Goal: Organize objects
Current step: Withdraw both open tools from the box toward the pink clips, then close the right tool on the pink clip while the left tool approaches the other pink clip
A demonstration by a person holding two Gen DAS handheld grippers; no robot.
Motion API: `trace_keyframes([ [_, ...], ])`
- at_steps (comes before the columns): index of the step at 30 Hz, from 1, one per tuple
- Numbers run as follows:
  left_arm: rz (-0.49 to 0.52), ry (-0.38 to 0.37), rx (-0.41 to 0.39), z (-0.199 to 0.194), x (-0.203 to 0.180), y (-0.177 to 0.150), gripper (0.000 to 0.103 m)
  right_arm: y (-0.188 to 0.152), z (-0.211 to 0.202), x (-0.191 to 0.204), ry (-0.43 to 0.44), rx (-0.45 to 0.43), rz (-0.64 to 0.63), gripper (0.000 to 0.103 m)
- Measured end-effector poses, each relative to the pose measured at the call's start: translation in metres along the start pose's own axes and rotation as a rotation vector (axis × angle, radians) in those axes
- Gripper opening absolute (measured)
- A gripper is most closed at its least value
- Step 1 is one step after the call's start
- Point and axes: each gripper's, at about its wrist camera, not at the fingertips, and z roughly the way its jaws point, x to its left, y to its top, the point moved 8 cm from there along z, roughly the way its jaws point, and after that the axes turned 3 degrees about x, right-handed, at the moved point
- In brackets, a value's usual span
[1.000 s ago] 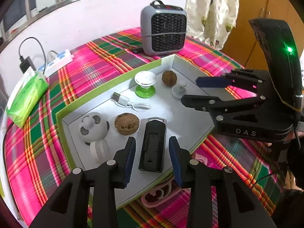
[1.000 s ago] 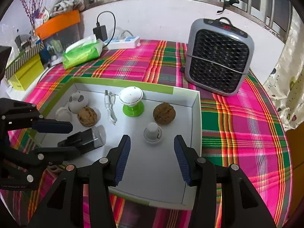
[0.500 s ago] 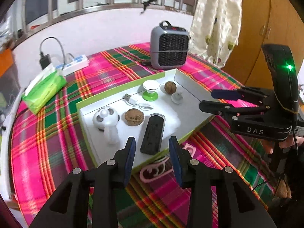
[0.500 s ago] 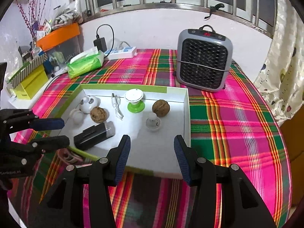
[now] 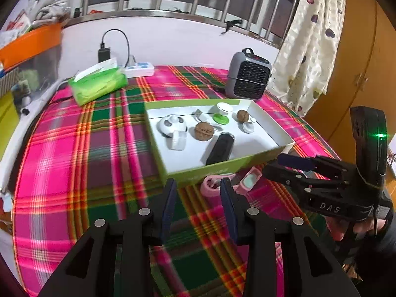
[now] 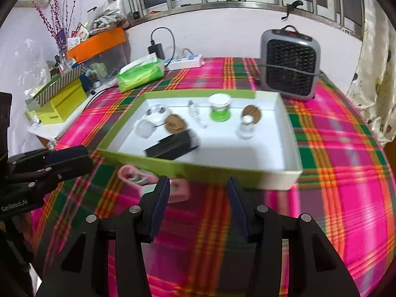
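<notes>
Left wrist view shows you've drawn both empty, parted grippers, left gripper (image 5: 198,198) and right gripper (image 5: 292,165), back from the box (image 5: 222,167), suggesting the pink item (image 5: 215,184) outside comes next.

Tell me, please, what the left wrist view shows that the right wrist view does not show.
Only the left wrist view shows the orange wooden cupboard and the right gripper, open and empty.

Only the right wrist view shows the yellow box, the purple twigs and the left gripper, open and empty.

Both show the green-rimmed tray, two walnuts, the black device, the heater, the tissue pack and the pink object lying outside the tray.
</notes>
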Motion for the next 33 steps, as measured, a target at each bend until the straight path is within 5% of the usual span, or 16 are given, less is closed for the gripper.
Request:
trace_keyframes([
  [12, -0.058, -0.033, 0.023, 0.004, 0.012, -0.02, 0.034, -0.003, 0.018, 0.017, -0.051, 0.02, 0.056, 0.059],
  [33, 0.048, -0.114, 0.091, 0.035, -0.018, -0.009, 0.035, -0.025, -0.016, -0.028, -0.256, 0.045, 0.069, 0.06],
])
